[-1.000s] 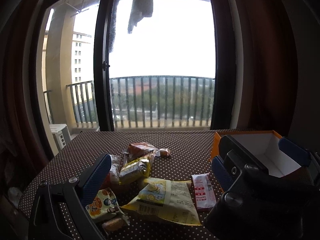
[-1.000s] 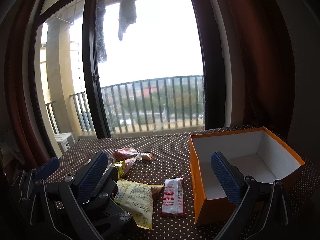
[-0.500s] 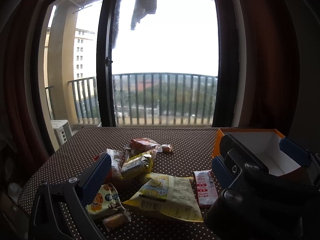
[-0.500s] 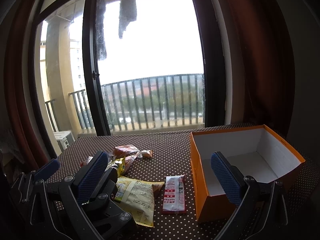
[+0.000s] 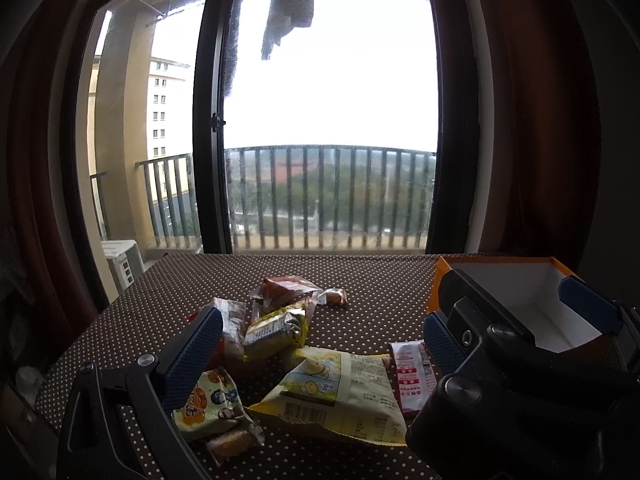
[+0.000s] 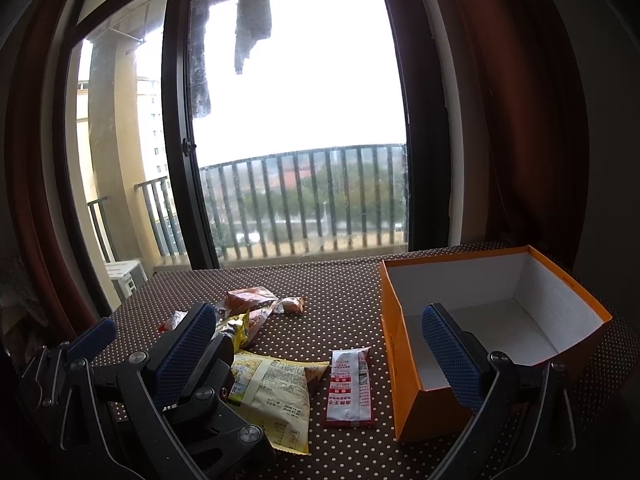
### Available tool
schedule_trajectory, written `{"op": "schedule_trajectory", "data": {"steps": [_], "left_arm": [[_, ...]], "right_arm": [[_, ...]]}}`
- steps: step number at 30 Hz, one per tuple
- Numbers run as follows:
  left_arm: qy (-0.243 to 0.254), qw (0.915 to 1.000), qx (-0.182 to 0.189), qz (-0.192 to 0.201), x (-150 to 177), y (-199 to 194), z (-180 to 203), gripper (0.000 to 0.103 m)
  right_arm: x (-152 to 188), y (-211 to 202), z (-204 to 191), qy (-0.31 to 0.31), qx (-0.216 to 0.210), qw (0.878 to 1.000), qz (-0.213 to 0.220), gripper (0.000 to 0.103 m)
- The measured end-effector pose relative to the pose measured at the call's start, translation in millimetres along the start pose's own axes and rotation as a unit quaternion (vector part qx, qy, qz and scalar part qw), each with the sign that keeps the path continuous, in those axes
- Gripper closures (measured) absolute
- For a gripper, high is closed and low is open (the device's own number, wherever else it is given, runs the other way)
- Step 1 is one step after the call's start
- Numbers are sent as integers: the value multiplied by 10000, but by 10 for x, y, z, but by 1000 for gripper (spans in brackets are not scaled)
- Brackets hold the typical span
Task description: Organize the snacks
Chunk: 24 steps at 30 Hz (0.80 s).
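Several snack packets lie on a brown dotted table (image 5: 380,280). A large yellow bag (image 5: 340,392) (image 6: 276,392) lies in front, a red-white packet (image 5: 410,376) (image 6: 350,388) to its right, and a small cartoon packet (image 5: 208,404) at the front left. A yellow pack (image 5: 276,328) and a red-brown packet (image 5: 284,286) (image 6: 248,298) lie behind. An empty orange box (image 6: 404,360) (image 5: 438,276) with a white inside stands at the right. My left gripper (image 5: 316,344) is open above the pile. My right gripper (image 6: 316,340) is open above the red-white packet, beside the box.
A tall window and balcony door stand behind the table's far edge, with dark red curtains on both sides. A small wrapped sweet (image 5: 334,298) (image 6: 294,305) lies apart behind the pile. The right gripper's body (image 5: 520,380) fills the left view's lower right.
Both grippers have tilted slightly, so the table and snacks sit a little lower in the views. Nothing on the table has moved, and both jaws stay open.
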<state>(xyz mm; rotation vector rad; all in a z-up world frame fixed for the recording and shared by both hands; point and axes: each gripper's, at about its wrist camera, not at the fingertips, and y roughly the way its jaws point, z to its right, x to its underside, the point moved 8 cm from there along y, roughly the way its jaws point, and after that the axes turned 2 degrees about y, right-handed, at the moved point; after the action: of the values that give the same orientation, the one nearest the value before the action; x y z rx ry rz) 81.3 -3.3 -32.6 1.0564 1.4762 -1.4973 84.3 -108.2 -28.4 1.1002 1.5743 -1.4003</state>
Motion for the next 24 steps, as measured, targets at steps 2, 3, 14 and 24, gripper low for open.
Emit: {"op": "schedule_trajectory", "data": {"steps": [2, 3, 14, 24], "left_arm": [[13, 10000, -21, 11, -9, 5, -15, 2], [15, 10000, -27, 9, -11, 11, -22, 2], [4, 9999, -109, -85, 39, 135, -183, 2], [-186, 9986, -310, -379, 236, 369, -486, 2]], "right_arm": [[-3, 8, -6, 7, -3, 10000, -5, 0], [-4, 16, -12, 10, -4, 10000, -6, 0], [47, 164, -149, 0, -80, 9999, -123, 0], [231, 443, -417, -51, -249, 9987, -437, 0]]}}
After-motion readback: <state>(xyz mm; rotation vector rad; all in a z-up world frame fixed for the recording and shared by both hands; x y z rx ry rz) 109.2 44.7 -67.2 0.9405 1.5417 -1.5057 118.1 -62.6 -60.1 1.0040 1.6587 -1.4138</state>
